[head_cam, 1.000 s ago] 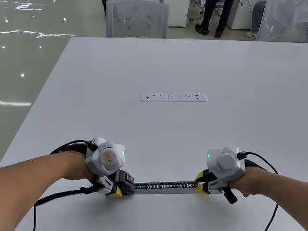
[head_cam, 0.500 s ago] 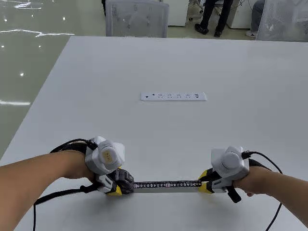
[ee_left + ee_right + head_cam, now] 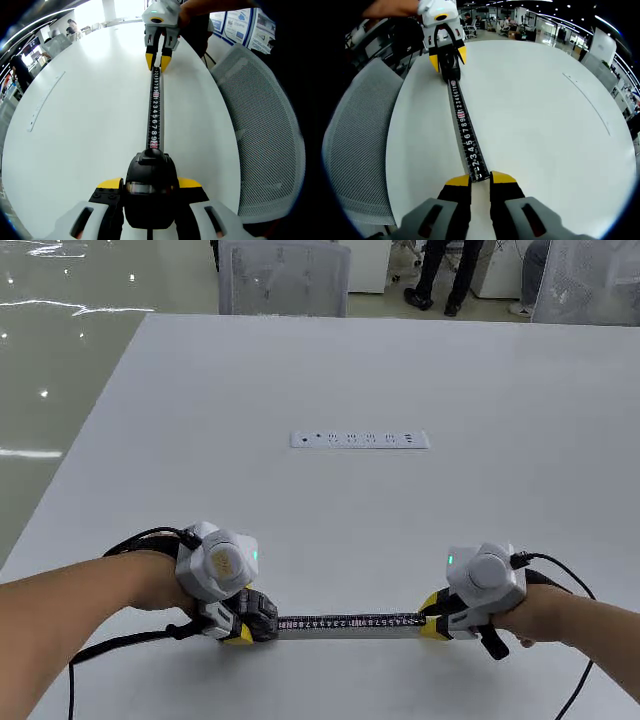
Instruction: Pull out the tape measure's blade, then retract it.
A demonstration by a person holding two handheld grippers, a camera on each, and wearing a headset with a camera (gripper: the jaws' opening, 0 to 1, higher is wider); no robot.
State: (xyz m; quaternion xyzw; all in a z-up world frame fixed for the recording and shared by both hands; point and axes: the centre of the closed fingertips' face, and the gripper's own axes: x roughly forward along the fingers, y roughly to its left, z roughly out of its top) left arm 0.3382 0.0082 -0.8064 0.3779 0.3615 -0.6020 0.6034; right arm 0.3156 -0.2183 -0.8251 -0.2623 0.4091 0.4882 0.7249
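A black tape measure case [image 3: 150, 187] sits between the jaws of my left gripper [image 3: 150, 186], which is shut on it; in the head view the case [image 3: 256, 617] lies low on the white table under that gripper [image 3: 240, 628]. Its blade [image 3: 350, 622] runs out to the right, numbers up, just above the tabletop. My right gripper [image 3: 480, 179] is shut on the blade's end hook [image 3: 479, 176], near the table's front edge [image 3: 432, 626]. The blade [image 3: 462, 127] stretches straight from one gripper to the other [image 3: 155, 100].
A white power strip [image 3: 360, 440] lies flat at the table's middle. A mesh office chair [image 3: 283, 278] stands at the far edge, and another mesh chair [image 3: 265, 140] is close beside the near edge. A person stands far back [image 3: 445, 270]. Cables trail from both grippers.
The right gripper has moved further right with the blade's end, so more blade is out. The left gripper and the case have stayed put.
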